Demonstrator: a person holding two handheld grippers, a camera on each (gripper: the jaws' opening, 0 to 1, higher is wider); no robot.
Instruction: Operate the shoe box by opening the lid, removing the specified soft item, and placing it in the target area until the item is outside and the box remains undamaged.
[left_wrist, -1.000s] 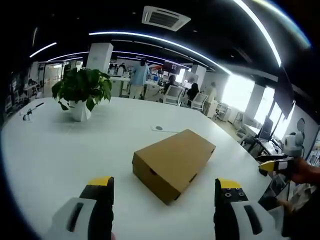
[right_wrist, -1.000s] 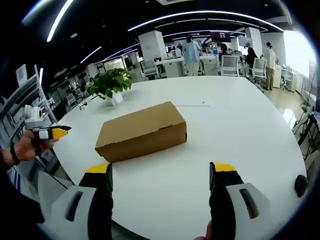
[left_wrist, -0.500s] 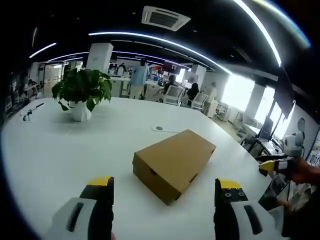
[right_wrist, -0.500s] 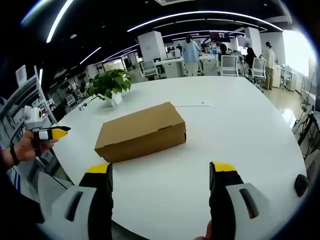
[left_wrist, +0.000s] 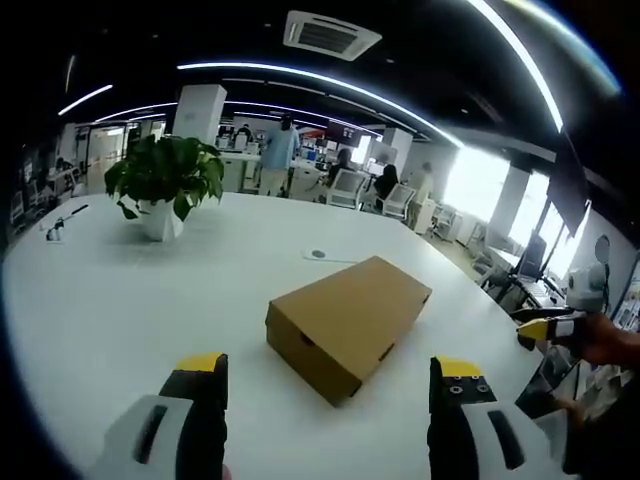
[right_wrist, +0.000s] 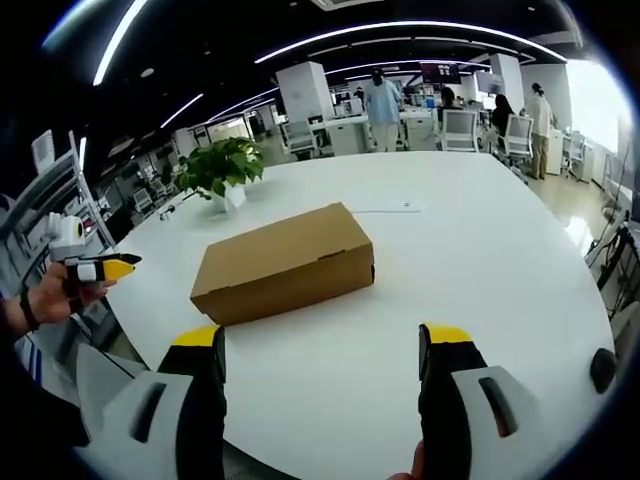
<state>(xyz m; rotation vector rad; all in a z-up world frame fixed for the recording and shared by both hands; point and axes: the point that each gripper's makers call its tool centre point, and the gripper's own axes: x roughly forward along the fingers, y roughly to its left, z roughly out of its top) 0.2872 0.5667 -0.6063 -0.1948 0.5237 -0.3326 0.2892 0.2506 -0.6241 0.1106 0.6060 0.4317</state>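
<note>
While both tools hang short of it, the cardboard shoe box (left_wrist: 346, 327) lies lid-closed mid-way across the white table (left_wrist: 90, 300). Left gripper (left_wrist: 330, 415): jaws wide apart, nothing held. Right gripper (right_wrist: 322, 405): likewise. Potted plant (right_wrist: 222, 170) stands well beyond the box.

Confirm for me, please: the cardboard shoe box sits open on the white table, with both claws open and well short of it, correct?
Not quite: the shoe box is closed, its lid flat, as the right gripper view shows. It does sit on the white table, with the left claw and right claw open, short of it.
</note>
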